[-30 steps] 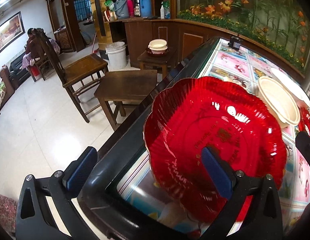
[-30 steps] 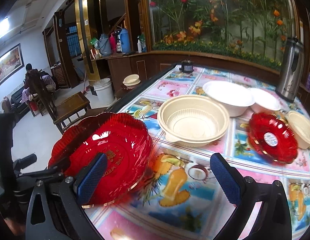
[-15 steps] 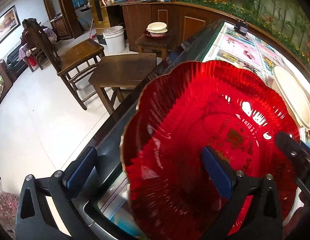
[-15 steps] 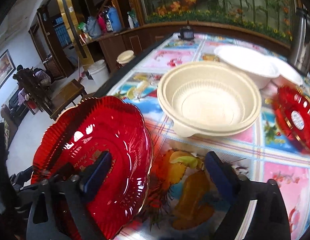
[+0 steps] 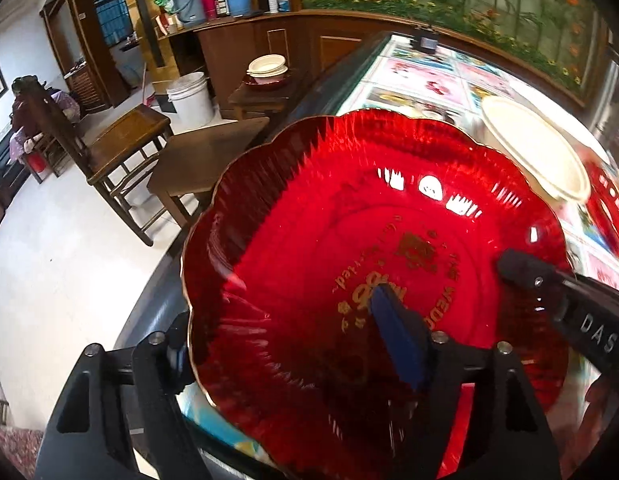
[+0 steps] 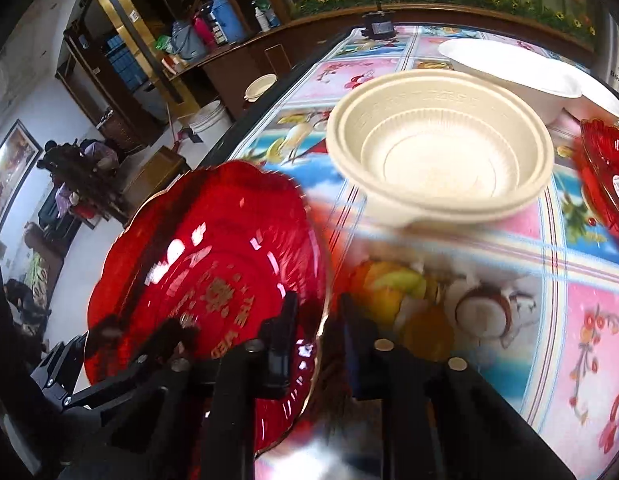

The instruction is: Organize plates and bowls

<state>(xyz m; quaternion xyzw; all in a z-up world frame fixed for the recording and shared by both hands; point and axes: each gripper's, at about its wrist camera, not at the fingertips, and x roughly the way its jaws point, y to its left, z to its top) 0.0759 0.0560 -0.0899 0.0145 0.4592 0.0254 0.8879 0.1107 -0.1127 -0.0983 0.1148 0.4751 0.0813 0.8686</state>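
A: Plate (image 5: pixel 349 240) first. Where does it sit?

B: Big red plate with a scalloped gold edge, filling the centre of the left view and the lower left of the right view, at the near edge of the bench (image 6: pixel 569 280). Both claws straddle its rim.

A: Left claw (image 5: pixel 293 344)?

B: Closing. One blue pad (image 5: pixel 397 336) lies over the plate's inside; the other is under the rim at lower left. It still stands partly spread, and I see no pinch there.

A: Right claw (image 6: pixel 315 336)?

B: Its jaws are closing, almost pressed together, with the plate's right rim between them, low in the centre of the right view. It pinches that rim.

A: Anything else on the bench?

B: A cream bowl (image 6: pixel 441 152) just beyond the plate, upper centre; a white bowl (image 6: pixel 509 68) behind it; a smaller red plate (image 6: pixel 605 172) at the right edge.
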